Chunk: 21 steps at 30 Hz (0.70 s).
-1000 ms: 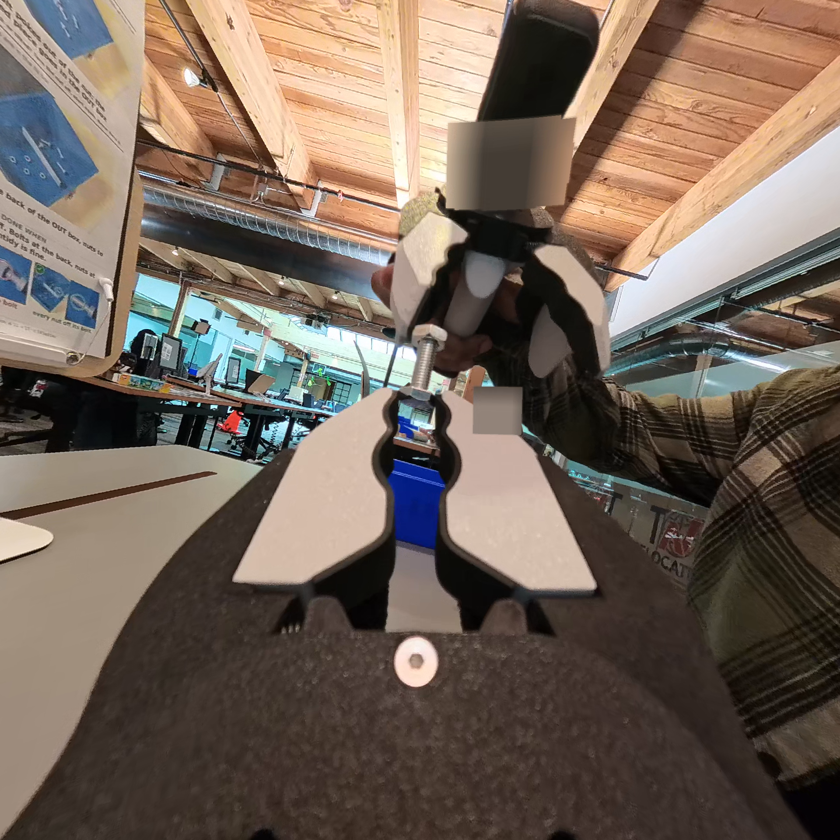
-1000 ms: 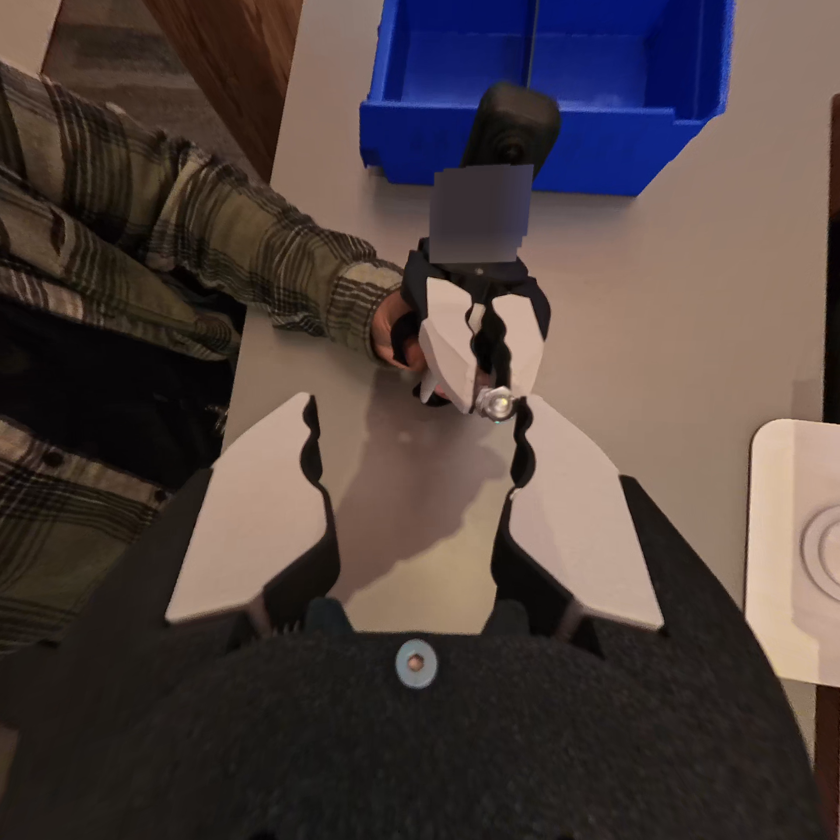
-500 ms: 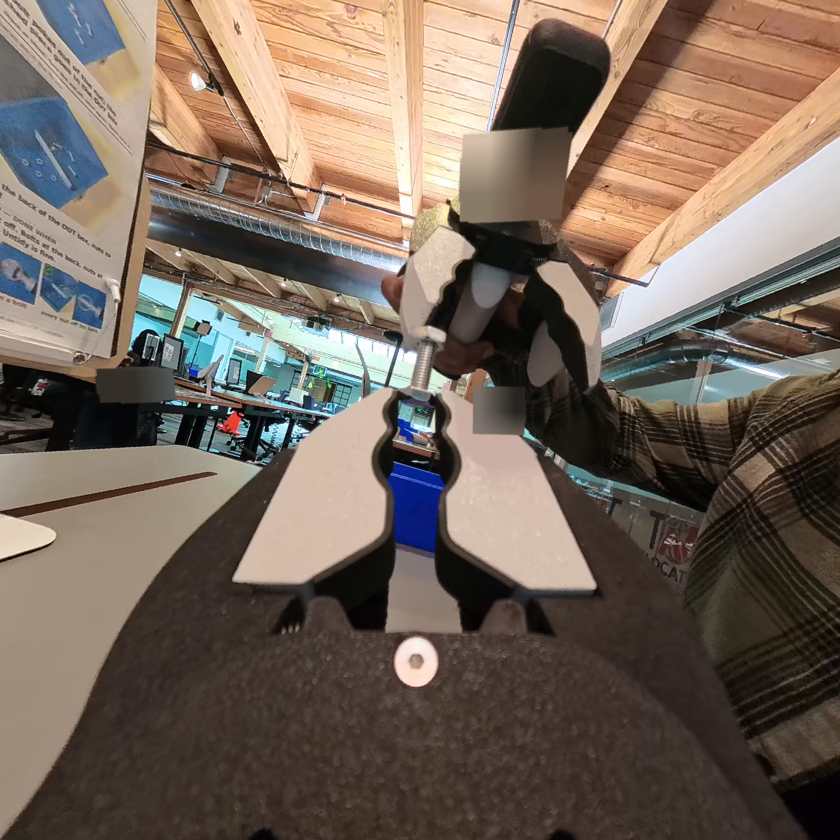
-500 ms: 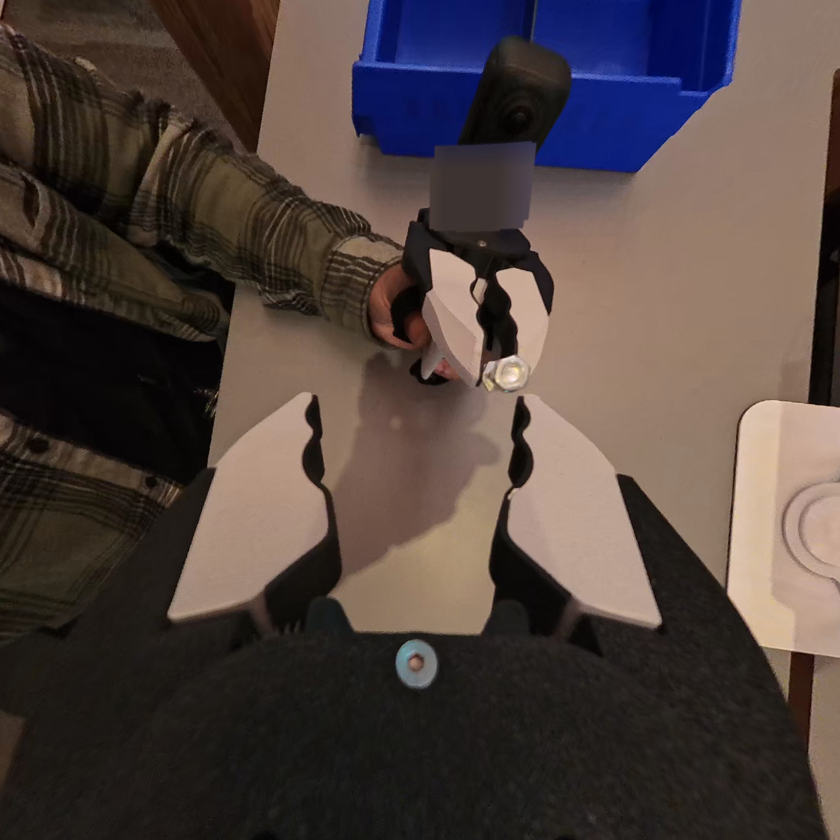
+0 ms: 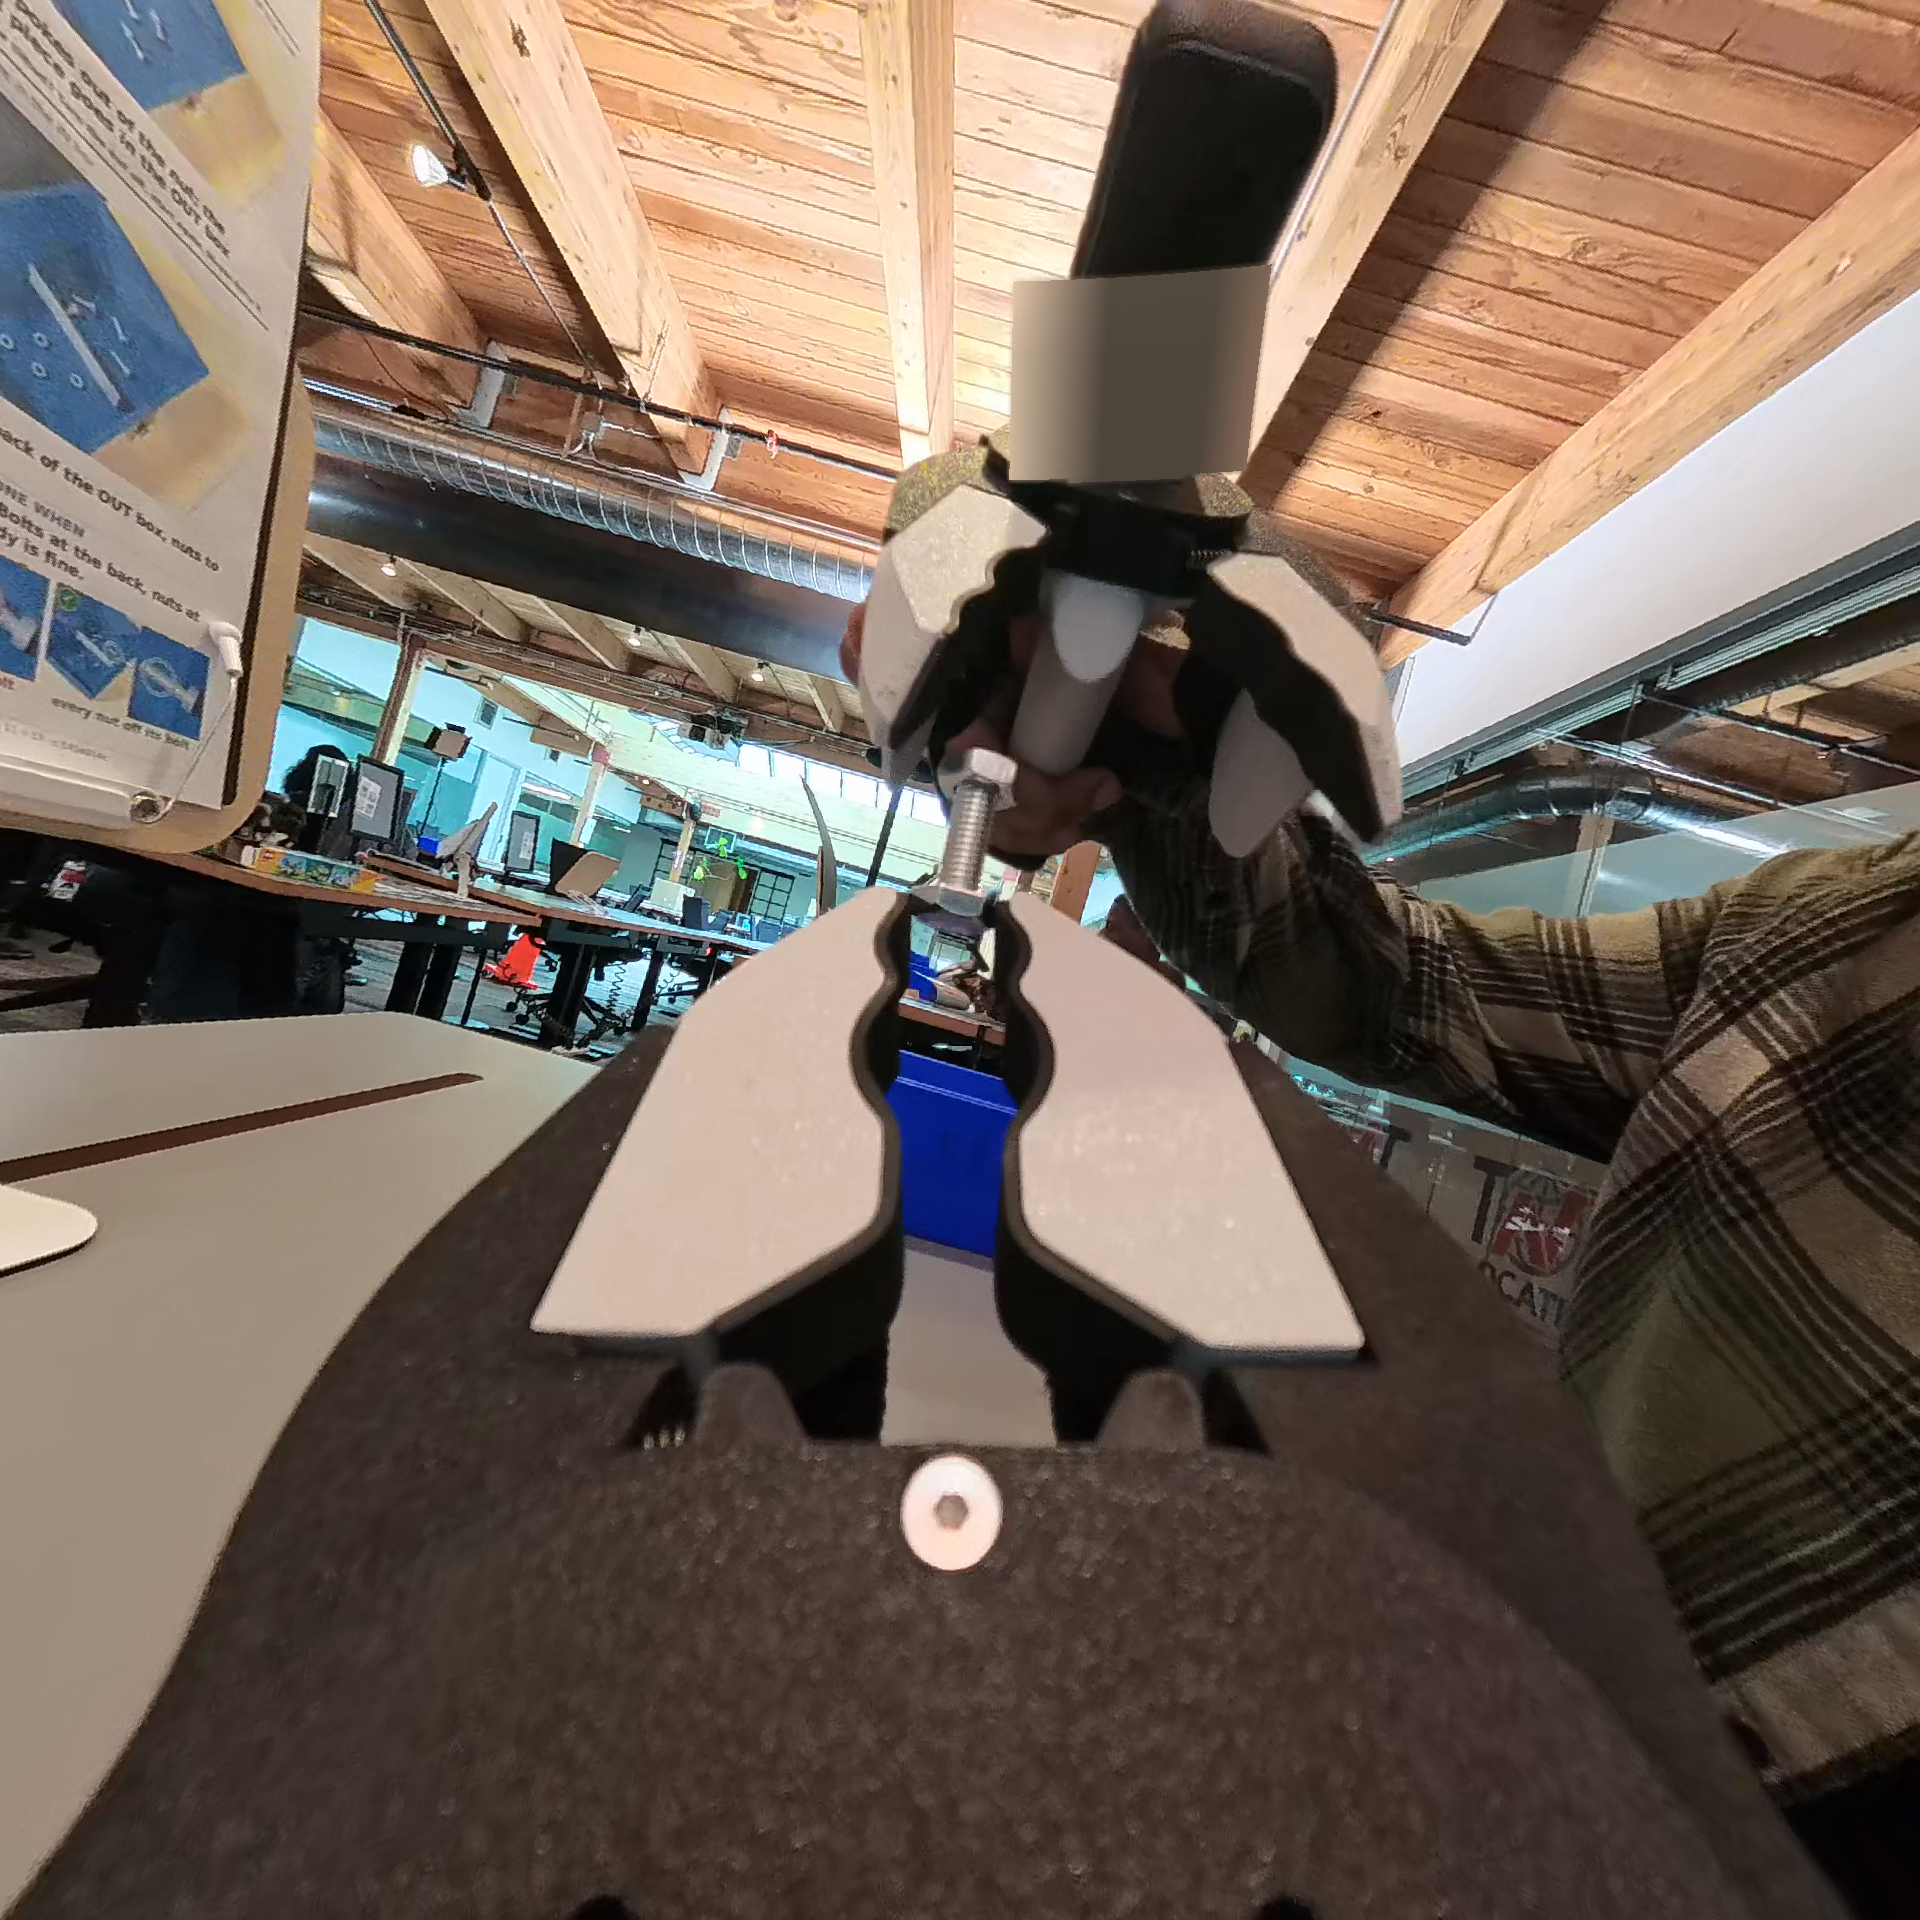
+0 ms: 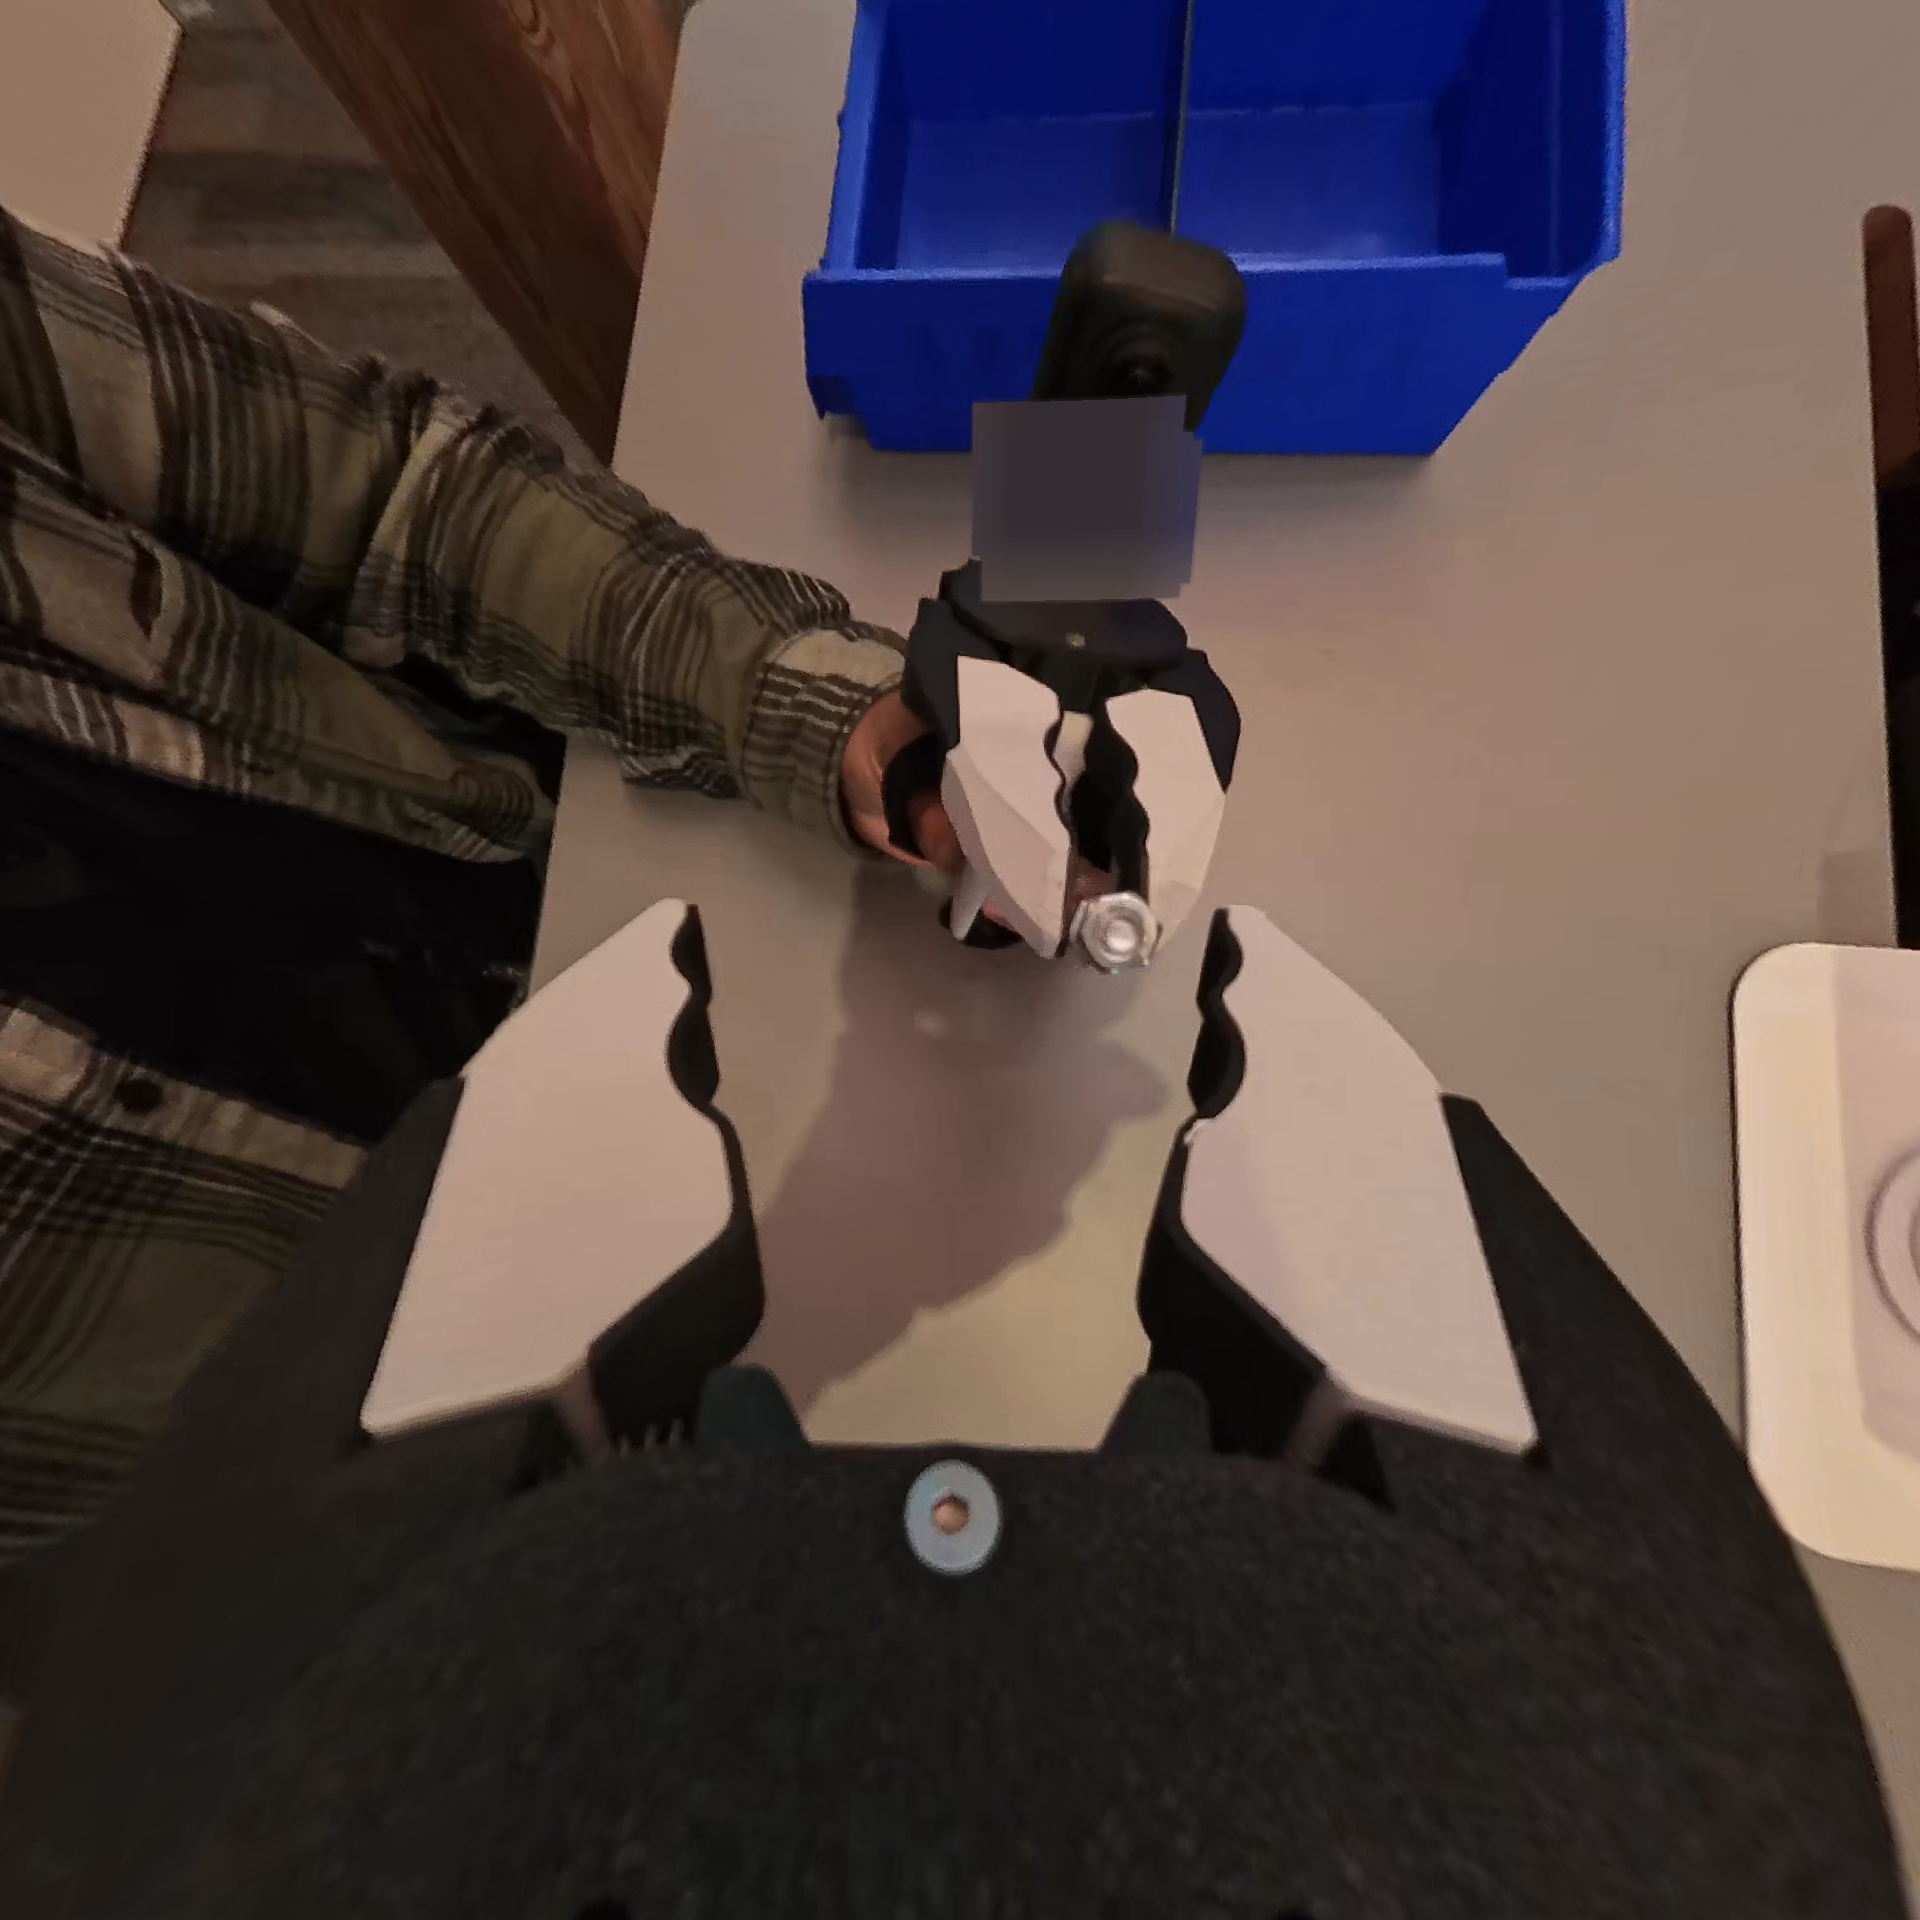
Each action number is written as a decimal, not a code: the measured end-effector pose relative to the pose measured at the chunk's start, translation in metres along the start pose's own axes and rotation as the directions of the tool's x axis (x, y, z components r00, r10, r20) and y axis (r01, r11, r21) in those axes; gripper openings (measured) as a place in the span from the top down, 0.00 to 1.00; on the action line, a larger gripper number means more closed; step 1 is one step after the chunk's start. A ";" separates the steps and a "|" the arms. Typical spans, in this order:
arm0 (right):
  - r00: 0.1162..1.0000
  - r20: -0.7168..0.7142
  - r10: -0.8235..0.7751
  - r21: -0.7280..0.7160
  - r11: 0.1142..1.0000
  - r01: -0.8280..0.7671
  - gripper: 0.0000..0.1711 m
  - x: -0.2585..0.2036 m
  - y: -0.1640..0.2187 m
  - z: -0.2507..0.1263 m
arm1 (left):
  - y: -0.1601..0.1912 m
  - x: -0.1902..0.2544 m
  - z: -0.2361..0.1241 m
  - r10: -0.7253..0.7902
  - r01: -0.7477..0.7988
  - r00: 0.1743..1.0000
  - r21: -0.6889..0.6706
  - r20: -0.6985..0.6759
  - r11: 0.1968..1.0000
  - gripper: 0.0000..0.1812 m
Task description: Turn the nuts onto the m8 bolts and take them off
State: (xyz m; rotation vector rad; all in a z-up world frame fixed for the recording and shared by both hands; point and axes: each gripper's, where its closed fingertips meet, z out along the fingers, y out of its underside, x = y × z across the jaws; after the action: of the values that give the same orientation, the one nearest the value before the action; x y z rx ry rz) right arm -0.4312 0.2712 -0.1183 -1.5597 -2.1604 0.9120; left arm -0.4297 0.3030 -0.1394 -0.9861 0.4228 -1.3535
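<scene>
Pulled back a little from the bolt over the last second: right gripper [image 6: 951, 1023], black foam body with pale grey fingers, then hung with fingers spread wide and empty, one pale grey fingertip [image 6: 1221, 925] just beside the nut rather than touching it. Held upright in the left gripper [image 5: 954, 920], same black-and-grey build, fingers clamped together on the lower end of the silver threaded m8 bolt [image 5: 966, 836]; whether on the head or on the shank could not be told. Sat at the top of the bolt's thread, silver hex nut [image 5: 975, 771], with bare thread showing between it and the clamping fingers; seen end-on from above in the right wrist view as a bright hexagon [image 6: 1117, 932]. Stood farther back on the grey tabletop [image 6: 1455, 727], blue plastic bin [image 6: 1538, 312] with a divider, both visible compartments apparently bare. Lay at the right edge of the table, white flat pad [image 6: 1818, 1247] with a round raised mark. Judged to be mid-cycle on one bolt: nut perched only at the very tip, so either just started on or nearly spun off, direction not readable from this moment. Left to do, by that judgement: regrip the nut with the right fingers, finish the turning, then repeat for any remaining bolts, none of which were in sight.
</scene>
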 end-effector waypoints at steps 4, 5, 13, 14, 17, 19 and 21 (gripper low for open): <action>1.000 0.002 -0.027 -0.065 0.998 0.027 0.47 -0.004 0.011 0.006 | -0.001 -0.003 -0.002 0.002 -0.002 1.000 0.003 0.017 1.000 0.92; 1.000 0.007 -0.026 -0.073 0.997 0.026 0.48 -0.007 0.013 0.004 | -0.002 -0.004 -0.003 -0.003 0.002 1.000 0.008 0.022 1.000 0.92; 1.000 0.016 -0.002 -0.028 1.000 0.002 0.46 -0.005 0.005 0.006 | 0.000 -0.002 0.000 0.005 -0.005 1.000 -0.003 0.015 1.000 0.92; 1.000 0.012 -0.006 -0.045 0.999 0.007 0.44 -0.007 0.008 0.007 | 0.000 -0.003 -0.001 0.006 -0.006 1.000 -0.002 0.021 1.000 0.92; 1.000 0.013 -0.006 -0.070 0.998 0.007 0.46 -0.012 0.014 0.002 | -0.004 -0.005 -0.004 -0.007 0.006 1.000 0.019 0.027 1.000 0.92; 1.000 -0.008 -0.009 -0.053 0.999 0.008 0.46 -0.008 0.010 -0.001 | -0.003 -0.004 -0.003 0.000 0.000 1.000 0.009 0.021 1.000 0.92; 1.000 -0.010 0.000 -0.009 1.000 0.000 0.46 -0.005 0.001 0.000 | -0.001 -0.001 0.000 0.002 -0.002 1.000 0.001 0.011 1.000 0.92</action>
State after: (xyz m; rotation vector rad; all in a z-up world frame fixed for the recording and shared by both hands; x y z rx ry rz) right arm -0.4286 0.2672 -0.1182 -1.5655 -2.1603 0.8942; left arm -0.4306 0.3041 -0.1391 -0.9909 0.4148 -1.3456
